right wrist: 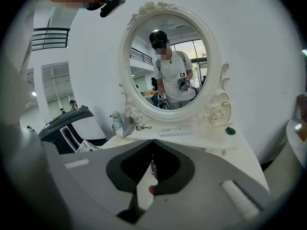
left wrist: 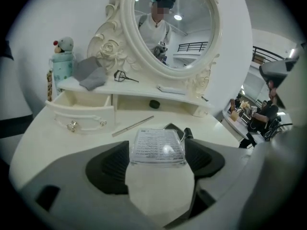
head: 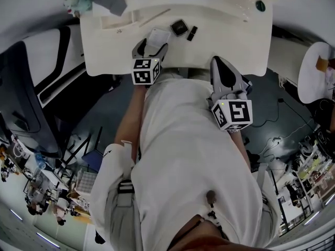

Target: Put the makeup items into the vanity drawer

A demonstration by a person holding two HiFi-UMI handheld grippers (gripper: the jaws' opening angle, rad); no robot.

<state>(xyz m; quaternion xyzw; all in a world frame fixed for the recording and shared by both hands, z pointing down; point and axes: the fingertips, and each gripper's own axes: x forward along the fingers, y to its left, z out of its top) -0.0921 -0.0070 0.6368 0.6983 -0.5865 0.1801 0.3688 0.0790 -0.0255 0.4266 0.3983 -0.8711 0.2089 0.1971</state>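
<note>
We are gripping a flat, clear plastic makeup case with a printed label [left wrist: 158, 145] in the left gripper [head: 151, 47]: its jaws are clenched on the case's two sides, wide apart because the case is broad. The case is hanging just above the cream vanity tabletop [left wrist: 72, 145], near its front edge. The right gripper [right wrist: 152, 145] is hovering off to the side with its jaws closed together and nothing between them.

We are judging this to be the carrying step. The small cream drawer with crystal knobs [left wrist: 84, 115] is standing open to the left, well apart from the case. Next we are needing to swing the case left, over the drawer's front wall, and unclench inside. A slim pale pencil [left wrist: 133, 126], a black square compact [head: 179, 27] and a black tube [head: 192, 33] are waiting on the tabletop.
</note>
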